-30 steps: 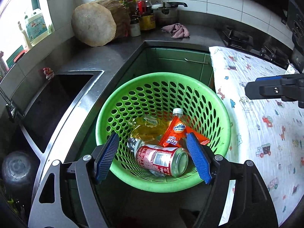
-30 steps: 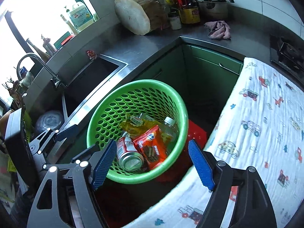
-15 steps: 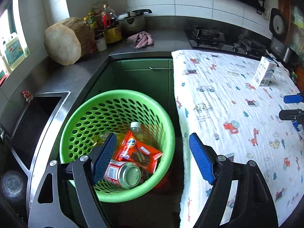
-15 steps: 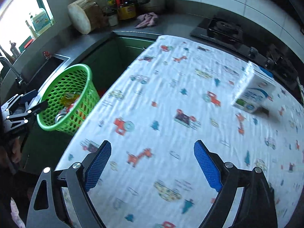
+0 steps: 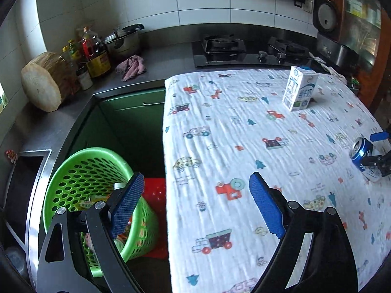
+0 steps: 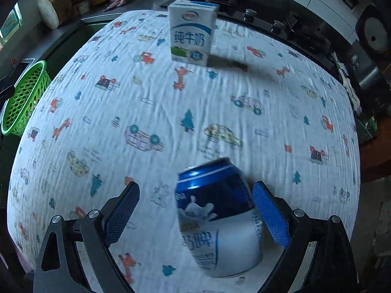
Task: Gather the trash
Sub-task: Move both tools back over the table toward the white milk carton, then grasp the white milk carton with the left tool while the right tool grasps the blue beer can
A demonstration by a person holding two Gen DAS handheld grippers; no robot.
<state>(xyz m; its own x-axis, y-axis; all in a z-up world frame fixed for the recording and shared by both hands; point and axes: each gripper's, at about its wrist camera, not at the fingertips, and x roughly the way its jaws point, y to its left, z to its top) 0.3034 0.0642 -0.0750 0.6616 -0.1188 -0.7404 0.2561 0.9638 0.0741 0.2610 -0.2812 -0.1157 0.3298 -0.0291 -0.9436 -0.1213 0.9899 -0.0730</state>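
The right gripper [image 6: 195, 214] points steeply down over a table covered by a white cloth with printed cars and trees [image 6: 151, 112], its jaws opening around a blue and white drink can [image 6: 217, 217] that lies on its side on the cloth; the can sits between the blue pads, close to the right-hand pad, with a clear gap at the other one. Farther along the table a white milk carton [image 6: 191, 39] stands upright, well apart from the can. The left gripper [image 5: 195, 205] hangs at the table's edge, its jaws also opening with nothing between them. Below and beside it, on the floor next to the table, a green perforated basket [image 5: 80, 168] holds collected trash.
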